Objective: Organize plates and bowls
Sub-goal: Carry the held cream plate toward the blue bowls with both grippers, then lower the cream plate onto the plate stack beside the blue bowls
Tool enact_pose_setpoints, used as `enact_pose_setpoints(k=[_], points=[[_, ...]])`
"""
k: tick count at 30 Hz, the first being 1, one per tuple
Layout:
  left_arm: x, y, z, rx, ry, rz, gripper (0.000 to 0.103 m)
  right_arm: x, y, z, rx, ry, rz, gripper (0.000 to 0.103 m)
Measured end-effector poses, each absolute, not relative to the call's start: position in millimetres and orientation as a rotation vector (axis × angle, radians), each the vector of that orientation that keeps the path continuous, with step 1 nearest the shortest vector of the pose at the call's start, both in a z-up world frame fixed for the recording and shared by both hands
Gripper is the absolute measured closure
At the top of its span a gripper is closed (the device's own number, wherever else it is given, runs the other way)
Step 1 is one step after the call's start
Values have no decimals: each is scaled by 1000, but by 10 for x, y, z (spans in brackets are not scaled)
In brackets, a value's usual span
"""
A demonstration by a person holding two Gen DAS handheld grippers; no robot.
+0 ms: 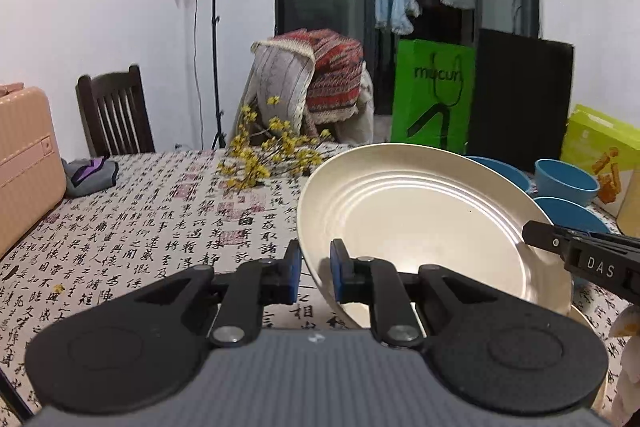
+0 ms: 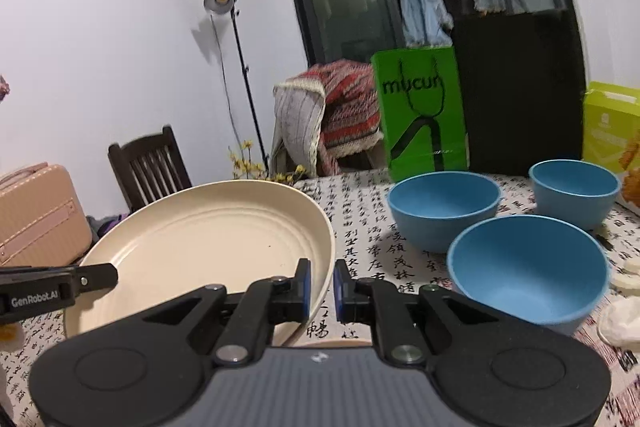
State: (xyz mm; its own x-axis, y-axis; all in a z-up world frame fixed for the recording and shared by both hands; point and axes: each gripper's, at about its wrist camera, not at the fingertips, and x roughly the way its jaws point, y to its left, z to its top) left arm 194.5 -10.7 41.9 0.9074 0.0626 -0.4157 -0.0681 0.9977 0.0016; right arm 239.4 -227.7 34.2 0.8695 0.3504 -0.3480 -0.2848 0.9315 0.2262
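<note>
Both claws clamped on the round cream ribbed plastic plate (image 1: 420,219), one rim each: left claw (image 1: 316,277) nearly closed with its blue pads pinching the near-left rim, right claw (image 2: 322,285) nearly closed the same way on the opposite rim. Plate lifted and tilted, spanning the gap between the two claws, clear of the calligraphy-print worktop (image 1: 152,223). Another cream rim (image 2: 332,342) just below the right claw, probably a second plate, too little showing to be sure. Three blue round plastic bowls beyond and to the right of the right claw: nearest bowl (image 2: 528,275), middle bowl (image 2: 444,209), far bowl (image 2: 574,193), all apart and unstacked.

Likely step: carrying the plate to its resting place. Best done by keeping both claws level with each other and moving together, so neither rim twists out of the pads. Worth steering wide of the yellow flower sprig (image 1: 264,155) ahead of the left claw, then lowering flat before loosening either pinch.
</note>
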Motion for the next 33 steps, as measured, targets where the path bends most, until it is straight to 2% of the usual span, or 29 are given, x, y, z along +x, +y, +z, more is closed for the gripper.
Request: enact_pose_setpoints(k=[13, 33], points=[[1518, -343, 375, -31, 405, 26, 88, 1847, -2557, 331, 166, 345, 289, 92], [1385, -552, 130, -12, 433, -41, 88, 1564, -2779, 114, 187, 367, 225, 92]])
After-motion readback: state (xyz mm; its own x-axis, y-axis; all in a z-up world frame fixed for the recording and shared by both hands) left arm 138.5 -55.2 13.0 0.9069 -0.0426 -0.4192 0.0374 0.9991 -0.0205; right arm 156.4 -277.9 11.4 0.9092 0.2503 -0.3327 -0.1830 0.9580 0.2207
